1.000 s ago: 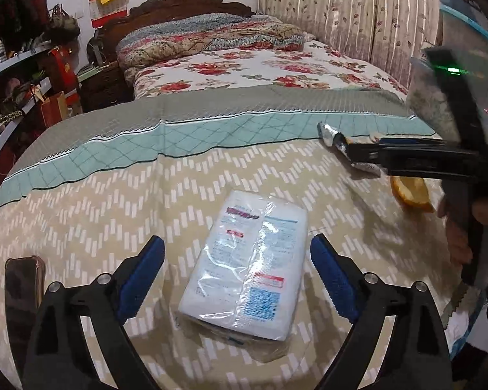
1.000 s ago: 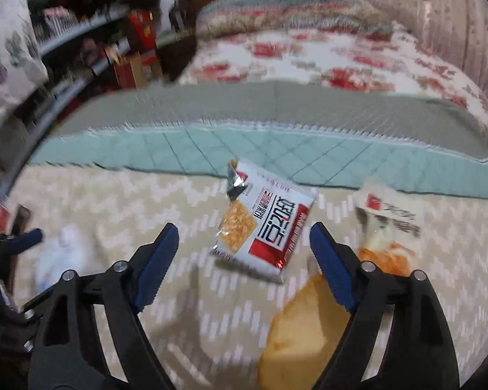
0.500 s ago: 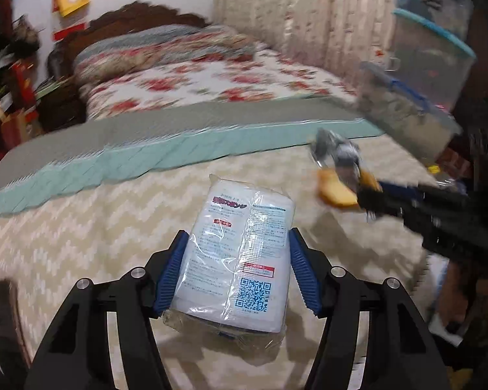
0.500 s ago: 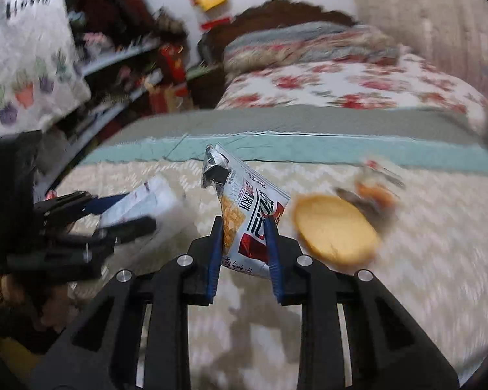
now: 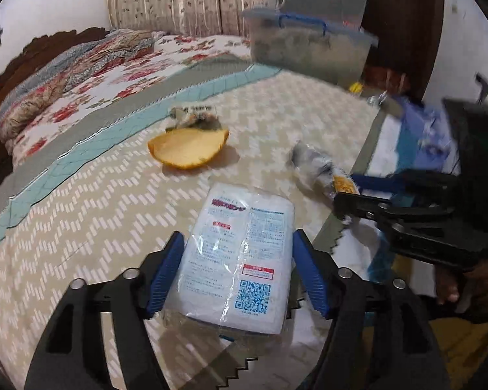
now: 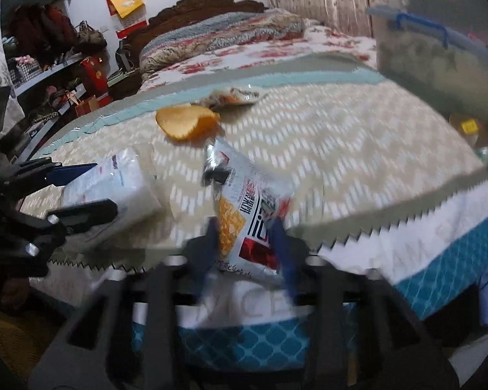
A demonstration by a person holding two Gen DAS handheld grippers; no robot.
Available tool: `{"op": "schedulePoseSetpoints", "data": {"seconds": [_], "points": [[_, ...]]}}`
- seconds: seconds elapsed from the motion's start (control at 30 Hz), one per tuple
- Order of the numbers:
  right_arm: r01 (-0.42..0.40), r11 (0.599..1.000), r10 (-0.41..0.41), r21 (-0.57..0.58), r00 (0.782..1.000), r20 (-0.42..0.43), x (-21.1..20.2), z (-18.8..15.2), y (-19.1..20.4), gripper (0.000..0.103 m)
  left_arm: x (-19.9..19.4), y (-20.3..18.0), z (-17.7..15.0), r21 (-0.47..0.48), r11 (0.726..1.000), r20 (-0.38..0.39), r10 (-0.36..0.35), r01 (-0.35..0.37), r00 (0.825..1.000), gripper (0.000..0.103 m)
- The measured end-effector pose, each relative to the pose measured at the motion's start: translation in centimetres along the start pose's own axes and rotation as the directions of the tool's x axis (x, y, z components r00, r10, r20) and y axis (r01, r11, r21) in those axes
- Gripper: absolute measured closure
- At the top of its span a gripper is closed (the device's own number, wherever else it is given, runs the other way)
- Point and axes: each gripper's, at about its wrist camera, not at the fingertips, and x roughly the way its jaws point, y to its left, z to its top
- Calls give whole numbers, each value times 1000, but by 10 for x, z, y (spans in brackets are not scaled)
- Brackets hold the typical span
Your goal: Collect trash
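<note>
My left gripper is shut on a white plastic-wrapped tissue pack and holds it above the bed's near edge. My right gripper is shut on a red-and-white snack bag, also lifted off the bed. Each gripper shows in the other's view: the right one with the bag, the left one with the pack. An orange peel and another snack wrapper lie on the beige zigzag blanket; the peel and wrapper also show in the right wrist view.
A clear storage box with a blue lid stands at the bed's right side. Shelves with bags line the left wall. A floral quilt and pillows lie at the head of the bed. The blanket's toothed edge hangs below the grippers.
Both grippers closed on their items, the left on the tissue pack, the right on the snack bag, then lifted them and swung back toward the bed's near right edge.
</note>
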Motion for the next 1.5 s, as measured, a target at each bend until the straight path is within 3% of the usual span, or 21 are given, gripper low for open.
{"op": "schedulePoseSetpoints", "data": {"seconds": [0.13, 0.23, 0.33, 0.37, 0.4, 0.43, 0.5, 0.53, 0.73, 0.83, 0.93, 1.17, 1.33, 1.5], "points": [[-44, 999, 43, 20, 998, 42, -10, -8, -4, 35, -1, -4, -8, -1, 1000, -18, 30, -30, 999, 32], [-53, 998, 52, 15, 997, 50, -14, -9, -3, 35, -13, -1, -12, 5, 998, 3, 64, -64, 998, 18], [-57, 998, 56, 18, 997, 51, -12, -9, -2, 35, -14, -2, -14, 9, 996, -13, 88, -88, 996, 17], [-58, 998, 57, 18, 997, 49, -11, -11, -3, 39, -13, -2, -15, 8, 996, -24, 93, -93, 995, 19], [-61, 998, 61, 13, 997, 39, -7, -13, -3, 48, -9, -2, -16, 5, 996, -42, 87, -87, 995, 42], [-61, 998, 61, 6, 998, 28, -4, -14, -3, 56, -3, -1, -16, -1, 998, -70, 68, -68, 995, 43], [-52, 999, 52, -4, 997, 57, -6, -13, -3, 63, -3, -2, -13, -10, 998, -66, 62, -63, 996, 45], [-44, 999, 44, 0, 996, 77, -8, -13, -6, 81, -1, -3, -10, -3, 999, -71, 54, -54, 996, 45], [-19, 990, -3, 141, 988, 155, -18, -10, -54, 80, 21, -29, 41, 20, 997, -69, -67, 69, 995, 45], [-5, 976, -37, 217, 981, 190, -28, -7, -89, 80, 41, -51, 79, 35, 989, -66, -142, 145, 988, 45], [57, 959, -122, 278, 967, 222, -42, -2, -131, 80, 64, -85, 122, 80, 975, -64, -201, 206, 977, 45], [169, 864, -306, 474, 924, 229, -60, 16, -261, 80, 120, -186, 223, 212, 922, -52, -319, 323, 946, 45], [38, 770, -254, 637, 934, 252, -60, 26, -359, 80, 165, -246, 278, 210, 898, -69, -381, 387, 922, 44], [-9, 735, -194, 678, 955, 223, -50, 44, -417, 78, 211, -283, 301, 180, 890, -125, -401, 419, 907, 44]]}}
